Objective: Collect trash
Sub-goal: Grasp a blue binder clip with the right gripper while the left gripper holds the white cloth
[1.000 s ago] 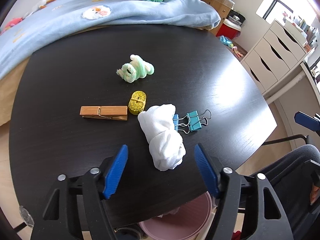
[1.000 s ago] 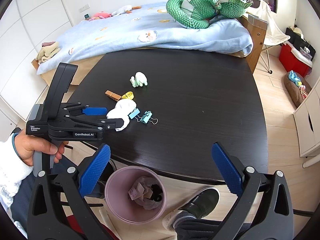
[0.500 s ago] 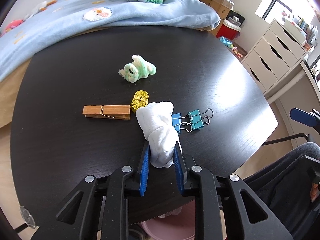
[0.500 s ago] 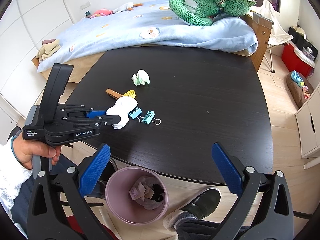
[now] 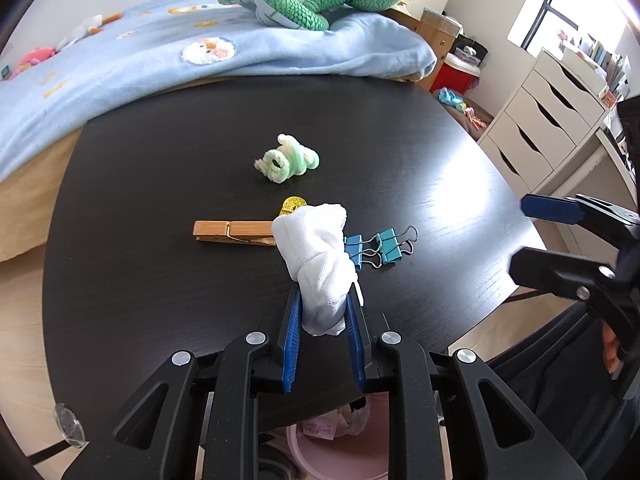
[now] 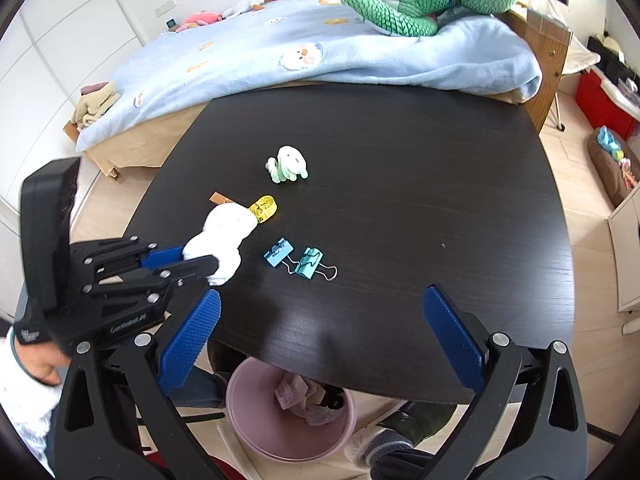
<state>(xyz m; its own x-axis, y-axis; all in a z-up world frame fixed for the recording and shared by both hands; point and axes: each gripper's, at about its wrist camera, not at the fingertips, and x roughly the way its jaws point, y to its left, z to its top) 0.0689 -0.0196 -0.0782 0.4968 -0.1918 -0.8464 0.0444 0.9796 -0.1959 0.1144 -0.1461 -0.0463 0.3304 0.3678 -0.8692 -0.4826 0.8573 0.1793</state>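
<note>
My left gripper (image 5: 322,312) is shut on a crumpled white tissue wad (image 5: 316,252) and holds it lifted just above the black table (image 5: 160,280). The same wad (image 6: 222,240) shows in the right wrist view, pinched by the left gripper (image 6: 200,262) near the table's front left edge. My right gripper (image 6: 320,332) is open and empty, hovering over the table's near edge. A pink trash bin (image 6: 244,428) with crumpled trash in it stands on the floor under that edge; it also shows in the left wrist view (image 5: 304,452).
On the table lie a wooden clothespin (image 5: 230,232), a yellow tape roll (image 5: 293,204), two blue binder clips (image 5: 372,246) and a mint green knitted toy (image 5: 286,158). A bed with a blue blanket (image 5: 160,52) lies behind. White drawers (image 5: 548,120) stand at the right.
My left gripper closed on the white tissue wad and lifted it off the table. The right gripper moved forward over the table edge and stayed open.
</note>
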